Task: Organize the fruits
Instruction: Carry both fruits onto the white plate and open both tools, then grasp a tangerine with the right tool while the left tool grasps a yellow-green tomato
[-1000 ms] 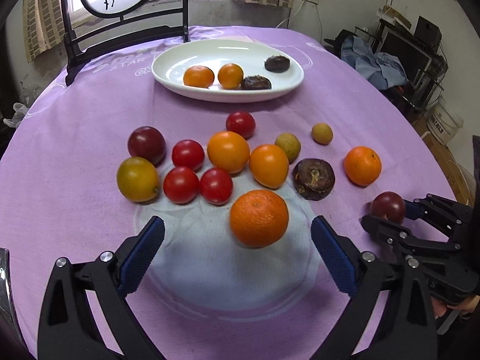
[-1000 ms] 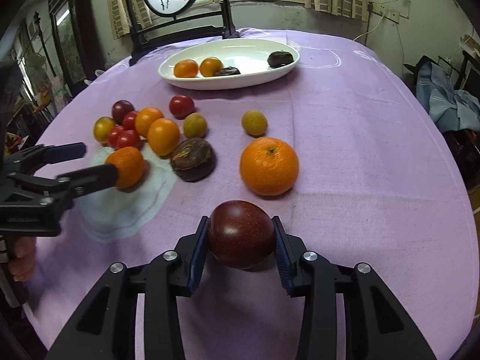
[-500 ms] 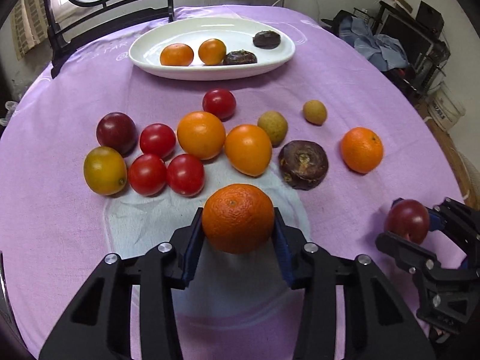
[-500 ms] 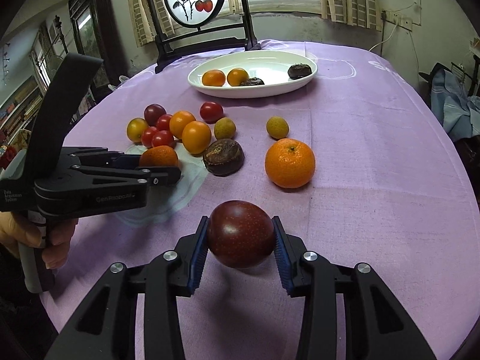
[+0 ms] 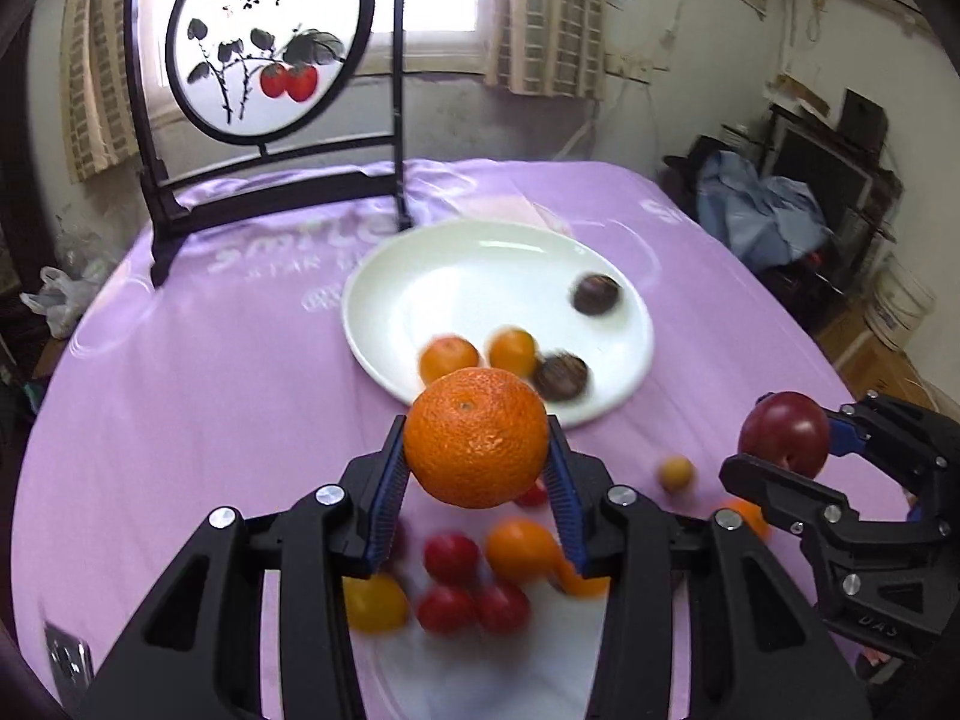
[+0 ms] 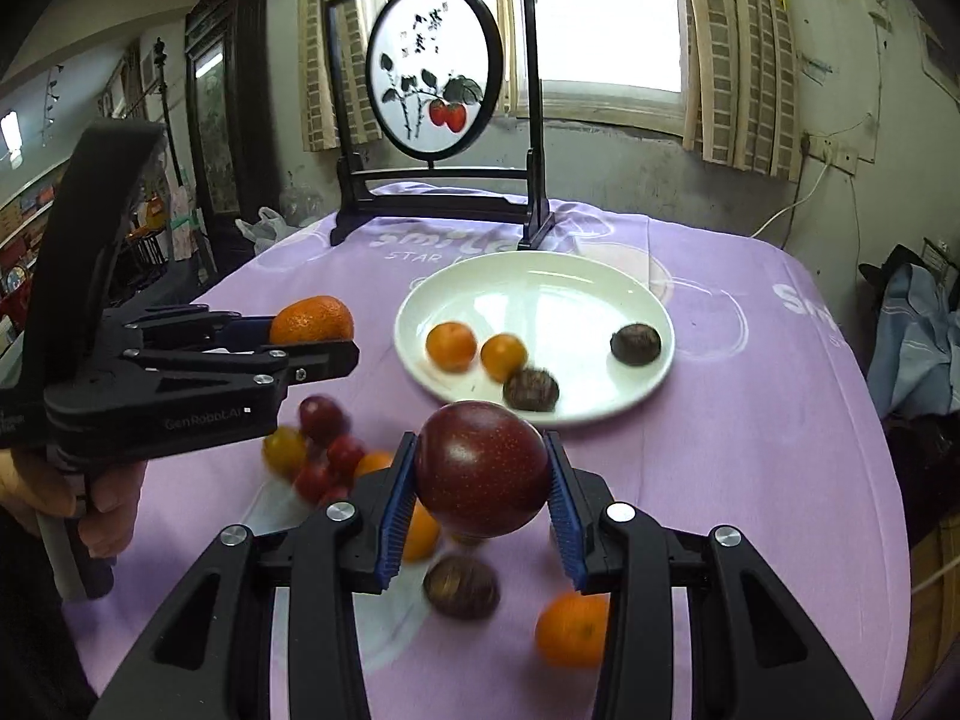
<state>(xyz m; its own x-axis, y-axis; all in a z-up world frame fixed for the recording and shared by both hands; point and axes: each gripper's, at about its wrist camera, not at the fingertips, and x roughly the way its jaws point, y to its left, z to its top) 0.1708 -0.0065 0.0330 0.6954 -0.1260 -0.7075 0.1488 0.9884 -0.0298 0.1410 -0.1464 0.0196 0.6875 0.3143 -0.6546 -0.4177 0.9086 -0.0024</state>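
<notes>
Your left gripper (image 5: 477, 483) is clamping an orange (image 5: 477, 438) between its blue pads, jaws closed on it, fruit sitting center of the left wrist frame and held clear of the desk (image 5: 198, 372). Your right gripper (image 6: 480, 495) is gripping a dark red plum (image 6: 483, 468) the same way, jaws pressed on both sides, center-bottom of the right wrist frame. In the left wrist view the plum is also showing at the right edge, mid-height, inside the other tool. In the right wrist view the orange is showing at left, mid-height, with your hand (image 6: 90, 498) wrapping the handle at lower left. The white plate (image 6: 540, 282) is lying just above frame center in both views, holding two small oranges (image 6: 451, 346) side by side at its near left, one dark brown wrinkled fruit (image 6: 531, 389) at its near rim and another (image 6: 636, 345) at its right. Loose fruit is lying on the purple cloth below the jaws, blurred: red tomatoes (image 5: 450, 555), a yellow one (image 5: 375, 600), more oranges (image 6: 570, 630), one brown fruit (image 6: 461, 587). A black-framed round painted screen (image 6: 435, 69) is standing at the far edge of the desk, upper center of frame.
</notes>
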